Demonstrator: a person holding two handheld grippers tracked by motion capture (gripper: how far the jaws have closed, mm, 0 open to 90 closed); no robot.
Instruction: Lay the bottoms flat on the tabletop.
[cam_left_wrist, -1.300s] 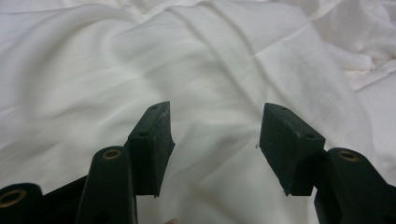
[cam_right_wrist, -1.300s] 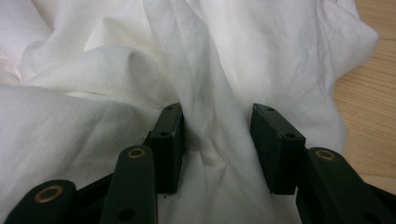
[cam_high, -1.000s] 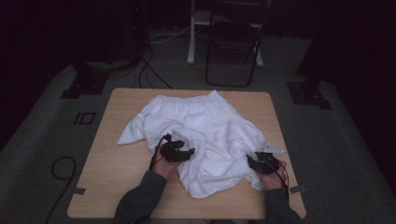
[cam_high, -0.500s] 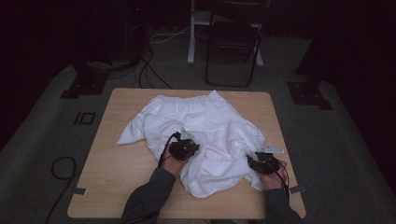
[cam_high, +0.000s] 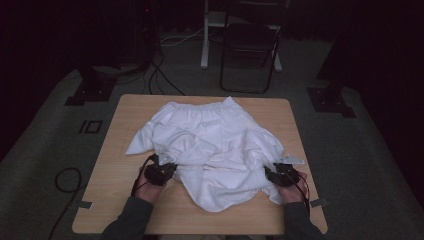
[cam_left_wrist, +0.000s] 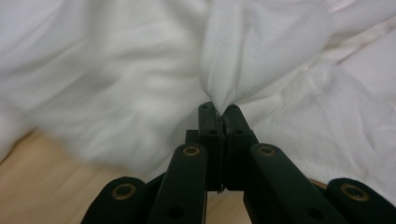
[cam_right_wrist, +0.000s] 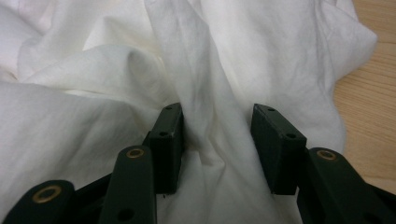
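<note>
Left gripper (cam_left_wrist: 219, 109): jaws just snapped closed, pinching a fold of the white cloth (cam_high: 215, 145).
Right gripper (cam_right_wrist: 217, 135): jaws open, cloth lying between them.
Bench (cam_high: 120, 165): cloth spread on top.

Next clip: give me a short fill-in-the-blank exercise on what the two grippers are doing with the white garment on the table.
1. The left gripper has its jaws ____ on a pinched fold of the white garment.
2. The right gripper has its jaws ____, with cloth lying between them.
3. The garment lies on a ____ table.

Missing words: shut; open; wooden
</note>
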